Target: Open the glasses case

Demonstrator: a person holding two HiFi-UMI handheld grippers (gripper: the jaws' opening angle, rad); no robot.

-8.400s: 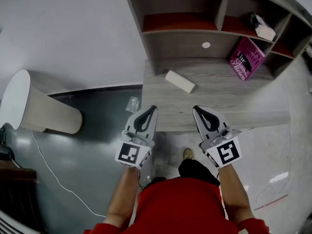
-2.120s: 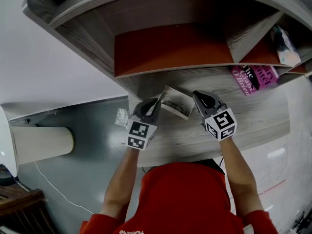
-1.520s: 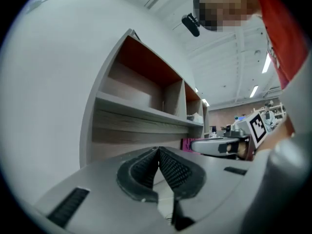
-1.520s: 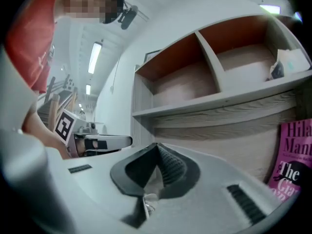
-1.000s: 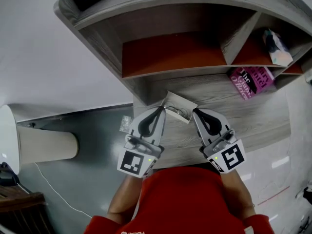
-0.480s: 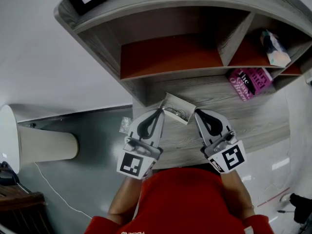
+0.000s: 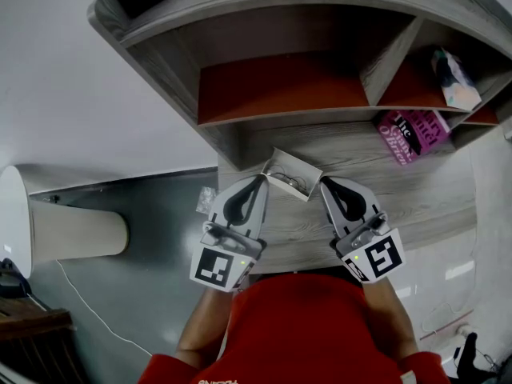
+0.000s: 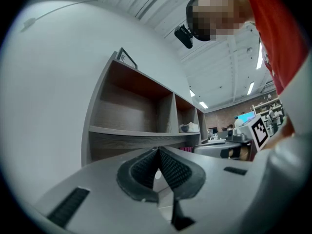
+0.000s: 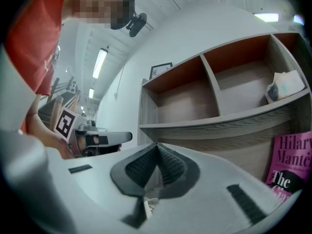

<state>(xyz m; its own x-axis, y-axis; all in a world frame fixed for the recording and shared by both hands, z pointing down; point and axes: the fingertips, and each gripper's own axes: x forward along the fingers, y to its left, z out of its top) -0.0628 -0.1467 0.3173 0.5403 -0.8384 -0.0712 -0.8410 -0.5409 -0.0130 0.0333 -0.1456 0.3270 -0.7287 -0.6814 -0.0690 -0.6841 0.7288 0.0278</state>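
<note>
The grey wood-grain desk (image 7: 400, 194) runs under a shelf unit (image 7: 280, 86) with red-orange back panels. The glasses case (image 7: 294, 172) sits near the desk's left end, just beyond and between my two gripper tips. From the head view its pale lid already stands up and something thin lies inside, too small to name. My left gripper (image 7: 260, 180) is clenched on nothing, its tip right at the case's left corner; I cannot tell if it touches. My right gripper (image 7: 323, 183) is likewise closed and empty, just beside the case's right side. I judge the case a light, stiff shell with a smooth skin, likely to skid on the wood unless one gripper pins the base while the other takes the lid by its free long edge. Whatever is inside would be fragile, so no squeezing across the middle. Only the head view shows the case whole. Both gripper views look level over it to the shelves and confirm the pads are pressed together, and the right gripper view alone lets me read the pink book (image 9: 292, 172) and see the picture frame (image 9: 160, 70) on top.
</note>
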